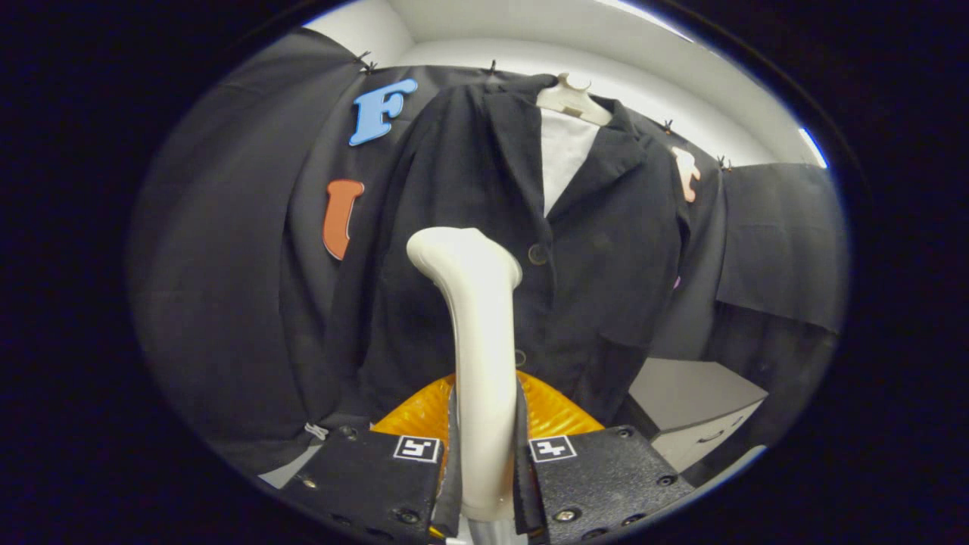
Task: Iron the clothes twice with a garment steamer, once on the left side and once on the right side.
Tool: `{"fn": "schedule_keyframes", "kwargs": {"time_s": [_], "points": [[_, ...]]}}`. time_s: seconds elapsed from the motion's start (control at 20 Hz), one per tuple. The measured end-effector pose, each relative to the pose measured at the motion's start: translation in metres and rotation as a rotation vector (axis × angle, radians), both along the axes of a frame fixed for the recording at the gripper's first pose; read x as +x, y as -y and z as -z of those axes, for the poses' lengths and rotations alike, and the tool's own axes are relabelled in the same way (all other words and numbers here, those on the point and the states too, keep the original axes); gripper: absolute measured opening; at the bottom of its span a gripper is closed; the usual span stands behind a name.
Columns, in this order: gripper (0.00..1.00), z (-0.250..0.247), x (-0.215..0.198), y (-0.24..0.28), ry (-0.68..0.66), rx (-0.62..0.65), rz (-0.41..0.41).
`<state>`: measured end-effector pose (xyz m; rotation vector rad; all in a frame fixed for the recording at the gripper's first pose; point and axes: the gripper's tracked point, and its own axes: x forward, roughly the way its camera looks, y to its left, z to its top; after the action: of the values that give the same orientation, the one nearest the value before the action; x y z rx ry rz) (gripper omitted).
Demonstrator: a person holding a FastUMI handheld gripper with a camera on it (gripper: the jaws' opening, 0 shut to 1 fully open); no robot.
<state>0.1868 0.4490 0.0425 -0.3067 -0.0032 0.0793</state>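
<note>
**Steamer held up against the hanging jacket**

The tool is clamped on the steamer: both fingers press on the sides of its pale handle, which stands upright between them. The handle rises from the fingers and bends at the top toward the jacket, so the steamer's head sits in front of the jacket's middle, just beside the upper button on the placket. Whether the head touches the cloth cannot be told.

Behind the handle, just ahead of the fingers, an orange ribbed part spreads out to either side at the lower hem of the jacket.

The jacket is dark, with lapels and a buttoned front, and hangs on a pale hanger against the booth's black wall. A white lining or shirt shows in the open neck between the lapels. A second button sits lower down the front, just beside the handle. The jacket's front panels hang roughly straight, one each side of the steamer; the panel with the upper button's side shows a pocket flap lower down.

Beyond the jacket, below its far sleeve, stands a grey cabinet with a drawer handle on its front. A pale ceiling band runs above the cloth wall
</note>
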Motion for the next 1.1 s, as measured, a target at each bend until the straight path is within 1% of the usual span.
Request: {"fn": "schedule_keyframes", "kwargs": {"time_s": [0.05,0.25,0.65,0.9,1.1], "points": [[0.30,0.002,0.000,0.002,0.009,-0.013,0.002],[0.30,0.033,-0.003,0.005,-0.024,-0.034,0.012],[0.30,0.086,-0.007,0.011,-0.076,-0.061,0.009],[0.30,0.147,-0.020,0.019,-0.194,-0.098,-0.020],[0.30,0.190,-0.025,0.031,-0.282,-0.099,-0.015]]}}
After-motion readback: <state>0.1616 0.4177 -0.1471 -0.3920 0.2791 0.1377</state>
